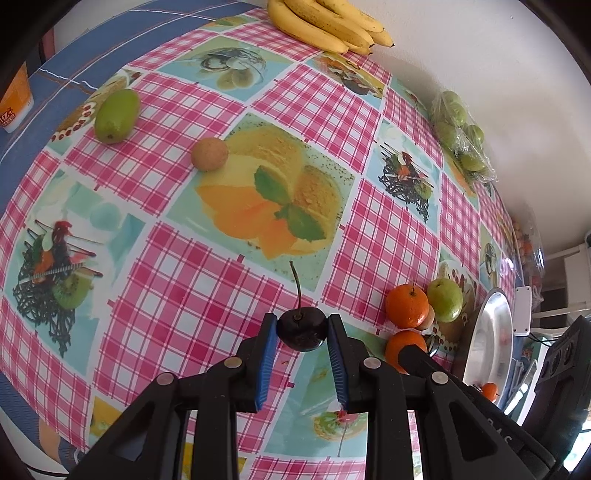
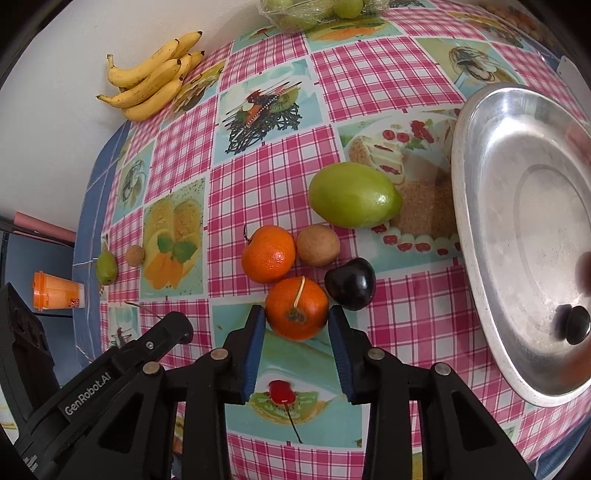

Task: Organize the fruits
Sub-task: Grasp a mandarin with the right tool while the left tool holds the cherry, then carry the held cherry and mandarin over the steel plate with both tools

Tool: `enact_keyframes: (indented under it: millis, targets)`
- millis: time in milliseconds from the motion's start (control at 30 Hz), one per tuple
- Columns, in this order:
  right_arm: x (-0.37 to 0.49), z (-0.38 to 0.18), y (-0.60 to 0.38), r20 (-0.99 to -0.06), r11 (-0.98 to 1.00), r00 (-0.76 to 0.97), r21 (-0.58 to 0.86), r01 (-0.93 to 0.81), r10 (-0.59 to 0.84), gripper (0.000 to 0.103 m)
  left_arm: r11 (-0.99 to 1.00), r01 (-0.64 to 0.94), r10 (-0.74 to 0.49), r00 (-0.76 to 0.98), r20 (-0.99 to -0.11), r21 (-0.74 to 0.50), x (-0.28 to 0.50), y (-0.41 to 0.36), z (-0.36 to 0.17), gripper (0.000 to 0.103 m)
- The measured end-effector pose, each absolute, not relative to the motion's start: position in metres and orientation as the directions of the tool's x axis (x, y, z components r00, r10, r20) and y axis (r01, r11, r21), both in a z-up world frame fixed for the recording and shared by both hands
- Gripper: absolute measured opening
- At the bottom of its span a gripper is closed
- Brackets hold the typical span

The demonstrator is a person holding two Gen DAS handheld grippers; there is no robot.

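My left gripper (image 1: pixel 301 325) is shut on a dark cherry (image 1: pixel 301 330) with a long stem, held just above the tablecloth. My right gripper (image 2: pixel 297 314) is shut on an orange mandarin (image 2: pixel 296 308) resting on the table. Behind it lie a second mandarin (image 2: pixel 268 253), a brown round fruit (image 2: pixel 318 245), a dark plum (image 2: pixel 351 283) and a green mango-like fruit (image 2: pixel 354 195). A metal plate (image 2: pixel 480 258) at the right holds one dark fruit (image 2: pixel 578 325). In the left wrist view a green fruit (image 1: pixel 116 115) and a brown round fruit (image 1: pixel 209 154) lie far left.
A banana bunch (image 1: pixel 328 24) lies against the white wall at the back. A bag of green fruits (image 1: pixel 460 129) sits by the wall. An orange cup (image 2: pixel 57 295) stands on the blue cloth at the table's far side. The left gripper body (image 2: pixel 110 369) is beside my right gripper.
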State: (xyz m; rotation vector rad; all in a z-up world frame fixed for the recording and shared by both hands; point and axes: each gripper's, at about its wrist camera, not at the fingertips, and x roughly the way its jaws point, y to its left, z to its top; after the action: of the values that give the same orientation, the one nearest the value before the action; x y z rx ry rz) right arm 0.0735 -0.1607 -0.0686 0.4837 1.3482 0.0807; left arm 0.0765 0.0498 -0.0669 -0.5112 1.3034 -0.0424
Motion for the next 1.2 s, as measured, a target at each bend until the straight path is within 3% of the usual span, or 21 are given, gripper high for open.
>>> enact_keyframes:
  millis: [67, 167, 533, 733, 1200]
  targets:
    - [0.072, -0.065, -0.163, -0.906, 0.89, 0.242, 0.399, 0.219, 0.347, 0.035, 0.889, -0.252, -0.31, 0.285, -0.907, -0.383, 0.077, 0.05, -0.066, 0.029]
    - [0.069, -0.058, -0.164, -0.901, 0.889, 0.252, 0.408, 0.208, 0.354, 0.021, 0.89, -0.251, -0.307, 0.29, -0.906, -0.382, 0.077, 0.05, -0.064, 0.029]
    - [0.068, -0.055, -0.163, -0.902, 0.894, 0.242, 0.406, 0.191, 0.358, 0.02, 0.893, -0.26, -0.293, 0.283, -0.913, -0.367, 0.076, 0.051, -0.067, 0.029]
    - [0.072, -0.062, -0.162, -0.908, 0.896, 0.239, 0.394, 0.203, 0.345, 0.036, 0.891, -0.261, -0.298, 0.283, -0.912, -0.372, 0.076, 0.05, -0.067, 0.029]
    - [0.081, -0.072, -0.134, -0.916, 0.918, 0.214, 0.372, 0.137, 0.339, 0.039, 0.89, -0.263, -0.301, 0.274, -0.913, -0.372, 0.077, 0.049, -0.07, 0.03]
